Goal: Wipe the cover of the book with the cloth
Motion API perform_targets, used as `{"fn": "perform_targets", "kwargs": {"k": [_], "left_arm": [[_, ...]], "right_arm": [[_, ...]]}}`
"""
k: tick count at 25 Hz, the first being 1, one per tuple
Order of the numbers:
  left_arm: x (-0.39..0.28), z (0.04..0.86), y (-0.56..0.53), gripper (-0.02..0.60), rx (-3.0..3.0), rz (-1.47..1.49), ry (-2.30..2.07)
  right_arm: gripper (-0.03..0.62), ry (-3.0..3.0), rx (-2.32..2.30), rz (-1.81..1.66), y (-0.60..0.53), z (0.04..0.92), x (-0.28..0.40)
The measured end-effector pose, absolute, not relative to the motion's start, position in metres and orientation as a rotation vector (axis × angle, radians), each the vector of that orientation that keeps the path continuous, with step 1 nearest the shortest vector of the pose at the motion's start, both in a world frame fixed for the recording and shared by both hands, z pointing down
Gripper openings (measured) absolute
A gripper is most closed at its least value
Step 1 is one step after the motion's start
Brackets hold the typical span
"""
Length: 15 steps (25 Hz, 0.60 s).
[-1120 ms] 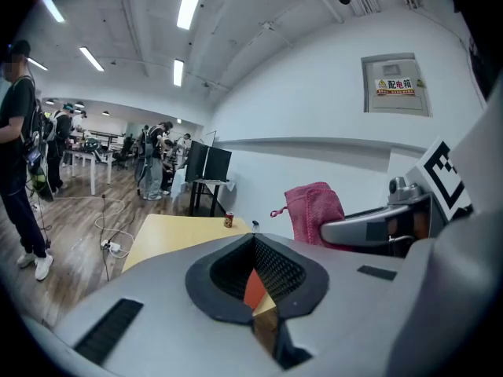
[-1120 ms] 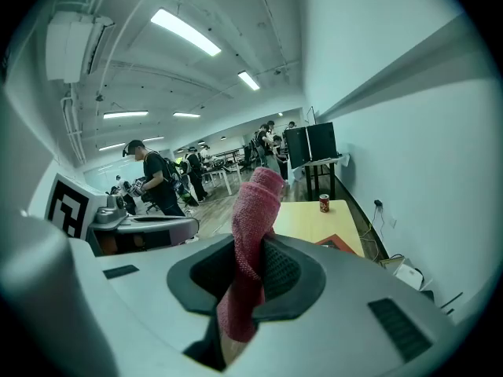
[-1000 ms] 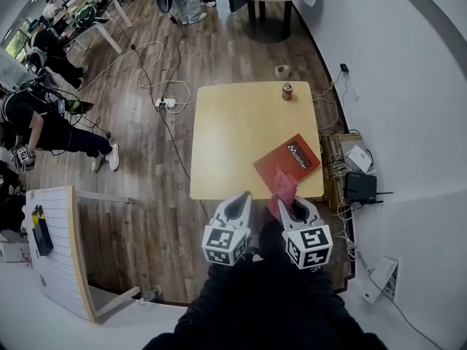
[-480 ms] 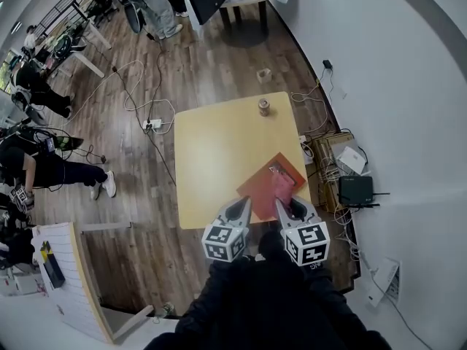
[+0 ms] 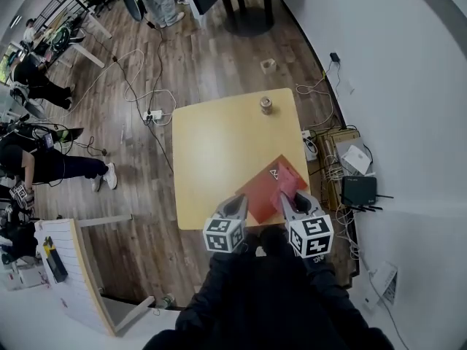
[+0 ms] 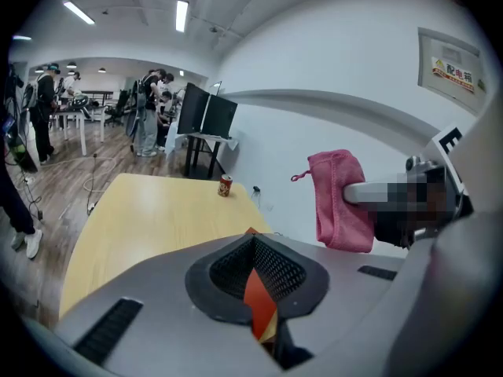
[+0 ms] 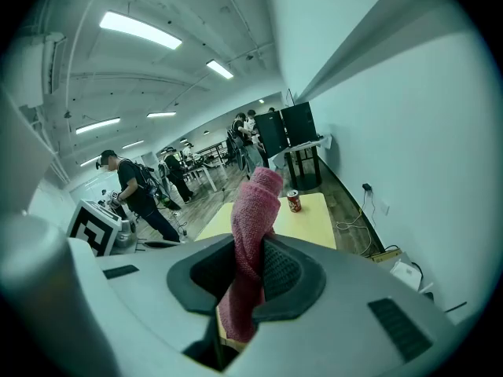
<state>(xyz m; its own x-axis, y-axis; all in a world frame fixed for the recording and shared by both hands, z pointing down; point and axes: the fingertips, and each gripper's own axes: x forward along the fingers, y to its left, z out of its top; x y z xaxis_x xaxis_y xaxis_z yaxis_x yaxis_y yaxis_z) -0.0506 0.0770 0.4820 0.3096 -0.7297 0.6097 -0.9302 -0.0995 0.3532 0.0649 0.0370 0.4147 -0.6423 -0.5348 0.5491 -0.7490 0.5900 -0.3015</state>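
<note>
A red book (image 5: 263, 187) lies on the near right corner of the yellow table (image 5: 219, 144). My right gripper (image 5: 283, 197) is shut on a pink cloth (image 5: 289, 181), which hangs above the book's right part. In the right gripper view the cloth (image 7: 255, 210) stands up out of the shut jaws of the right gripper (image 7: 250, 246). My left gripper (image 5: 241, 200) is shut and holds nothing, just left of the book's near edge. Through the left gripper (image 6: 253, 238) a sliver of the book (image 6: 258, 305) shows, with the cloth (image 6: 338, 199) to the right.
A small can (image 5: 266, 106) stands at the table's far edge. Boxes, cables and a black router (image 5: 359, 189) crowd the floor right of the table, by the white wall. A power strip (image 5: 153, 114) and cords lie on the floor to the left, with people beyond.
The head view has shifted. My right gripper has carried the cloth forward from the book's near edge to above its cover; the left gripper has kept alongside.
</note>
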Motion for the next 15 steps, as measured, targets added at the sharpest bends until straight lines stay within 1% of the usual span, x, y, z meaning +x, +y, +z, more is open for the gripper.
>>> {"fn": "perform_targets", "kwargs": {"k": [5,15], "left_arm": [[-0.057,0.536,0.074,0.034,1.785,0.472,-1.430],[-0.075,0.617,0.062,0.034,1.698,0.643,-1.346]], "right_arm": [[0.078,-2.352,1.033,0.787,0.022,0.445,0.073],[0.078,-2.215,1.029,0.872,0.006,0.507,0.064]]}}
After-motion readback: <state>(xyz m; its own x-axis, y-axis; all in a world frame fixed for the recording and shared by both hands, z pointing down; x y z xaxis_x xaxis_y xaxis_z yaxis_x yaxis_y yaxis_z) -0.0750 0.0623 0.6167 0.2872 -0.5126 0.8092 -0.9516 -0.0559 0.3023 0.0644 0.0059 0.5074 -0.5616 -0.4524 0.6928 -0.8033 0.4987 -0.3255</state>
